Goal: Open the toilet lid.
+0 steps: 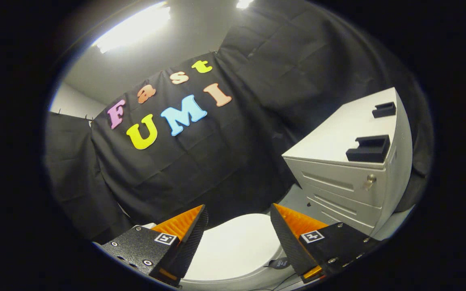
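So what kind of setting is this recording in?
Most likely a staged recording booth, not a real bathroom: black cloth hangs as the wall behind a white toilet with its lid closed, and a grey drawer cabinet stands beside it. The tool is open above the lid.

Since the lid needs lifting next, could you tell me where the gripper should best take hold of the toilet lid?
Probably the lid's near rim. The toilet lid lies closed and flat below the open gripper, whose fingers touch nothing. Its smooth top offers no hold, so come down from the front and catch the edge, away from the drawer cabinet.
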Demonstrator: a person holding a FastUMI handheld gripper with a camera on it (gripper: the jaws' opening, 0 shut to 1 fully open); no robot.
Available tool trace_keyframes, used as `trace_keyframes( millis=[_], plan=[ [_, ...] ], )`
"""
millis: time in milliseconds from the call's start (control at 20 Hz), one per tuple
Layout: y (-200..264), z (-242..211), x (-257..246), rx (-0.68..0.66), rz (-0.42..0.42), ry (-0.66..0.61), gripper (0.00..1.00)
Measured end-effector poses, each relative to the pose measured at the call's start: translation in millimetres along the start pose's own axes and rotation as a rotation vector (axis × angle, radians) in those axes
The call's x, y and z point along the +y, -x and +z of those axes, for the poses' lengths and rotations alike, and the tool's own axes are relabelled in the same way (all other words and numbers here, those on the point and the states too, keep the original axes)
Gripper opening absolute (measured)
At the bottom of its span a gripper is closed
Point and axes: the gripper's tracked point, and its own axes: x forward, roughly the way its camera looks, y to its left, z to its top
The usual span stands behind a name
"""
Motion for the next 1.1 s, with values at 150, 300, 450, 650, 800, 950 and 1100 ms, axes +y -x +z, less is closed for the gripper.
trace_keyframes(
  millis=[150,300,450,650,800,950,1100],
  plan=[
    [-10.2,-19.1,-12.2,0.029,-0.020,-0.069,0.95],
    [-14.2,-39.1,-27.3,0.056,-0.050,-0.136,0.95],
    [-15.2,-59.2,-40.6,0.089,-0.088,-0.212,0.95],
    [-6.8,-90.2,-58.4,0.160,-0.153,-0.343,0.94],
    [1.6,-109.9,-75.0,0.196,-0.210,-0.425,0.94],
    [5.2,-125.2,-88.4,0.217,-0.242,-0.487,0.94],
    [1.0,-147.3,-89.4,0.264,-0.267,-0.526,0.94]
  ],
)
